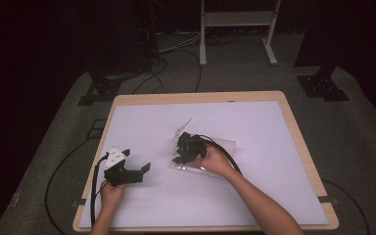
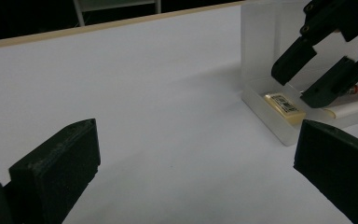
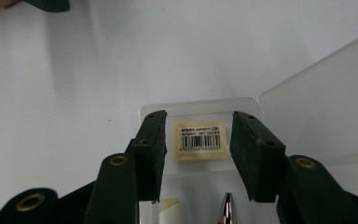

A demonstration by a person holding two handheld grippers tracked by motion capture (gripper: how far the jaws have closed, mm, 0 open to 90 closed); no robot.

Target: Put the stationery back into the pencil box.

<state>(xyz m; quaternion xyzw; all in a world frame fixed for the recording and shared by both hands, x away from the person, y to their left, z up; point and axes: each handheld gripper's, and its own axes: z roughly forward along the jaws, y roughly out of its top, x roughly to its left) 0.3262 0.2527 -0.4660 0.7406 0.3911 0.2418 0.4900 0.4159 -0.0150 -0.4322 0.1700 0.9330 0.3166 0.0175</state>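
White surface (image 1: 254, 196) carried everything. At left, the left gripper (image 1: 136, 172) idled, jaws wide apart and empty. Right of it, the right gripper (image 3: 198, 154) straddled an eraser (image 3: 200, 140) in the open clear box (image 2: 265, 112), jaws apart, not gripping it. Next move, likely: close squarely and lift.

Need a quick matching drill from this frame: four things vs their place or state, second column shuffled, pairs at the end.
Things:
1. left tongs
2. right tongs
3. eraser
4. box lid

Place or state:
A. swung open, clear plastic
B. open over the bare white mat, nothing between the jaws
C. lies in the end of the clear box, barcode label up
D. inside the box, one jaw on each side of the eraser, not pressing it

Pairs: 1-B, 2-D, 3-C, 4-A
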